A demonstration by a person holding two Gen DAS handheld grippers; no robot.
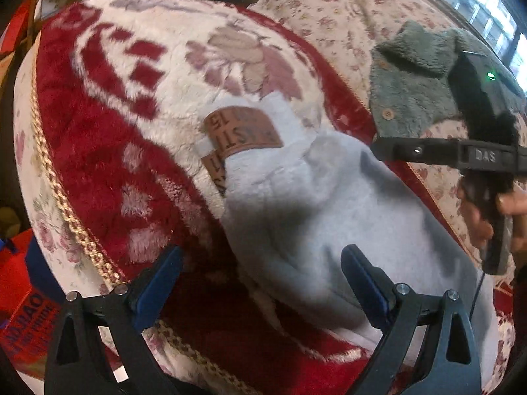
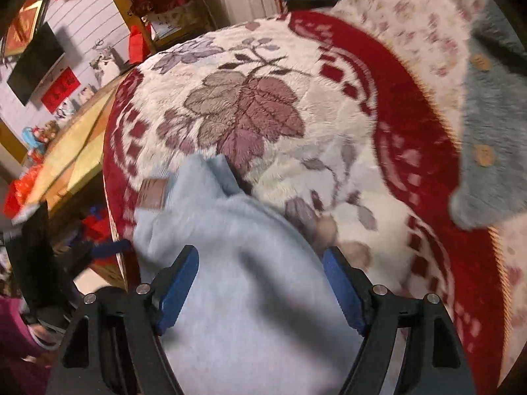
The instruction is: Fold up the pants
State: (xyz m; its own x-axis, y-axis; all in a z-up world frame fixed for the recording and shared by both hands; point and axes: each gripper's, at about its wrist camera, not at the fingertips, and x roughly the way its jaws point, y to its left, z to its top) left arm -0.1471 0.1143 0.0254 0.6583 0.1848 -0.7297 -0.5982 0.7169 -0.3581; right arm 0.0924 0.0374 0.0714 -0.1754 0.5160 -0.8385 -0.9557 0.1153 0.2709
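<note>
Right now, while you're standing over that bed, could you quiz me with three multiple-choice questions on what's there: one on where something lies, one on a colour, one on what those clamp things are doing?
1. Where do the pants lie?
A. on the red and white blanket
B. on a bare floor
C. over a chair

2. What colour is the buttoned fleece garment beside the blanket?
A. yellow
B. grey-green
C. black

3. How does the left gripper stand?
A. shut on the pants
B. open
C. shut on the brown patch

Answers: 1 A, plush blanket shows around the pale blue fabric. 2 B, its fleece is grey-green with tan buttons. 3 B, its blue pads stand wide apart; the right gripper is open too.
</note>
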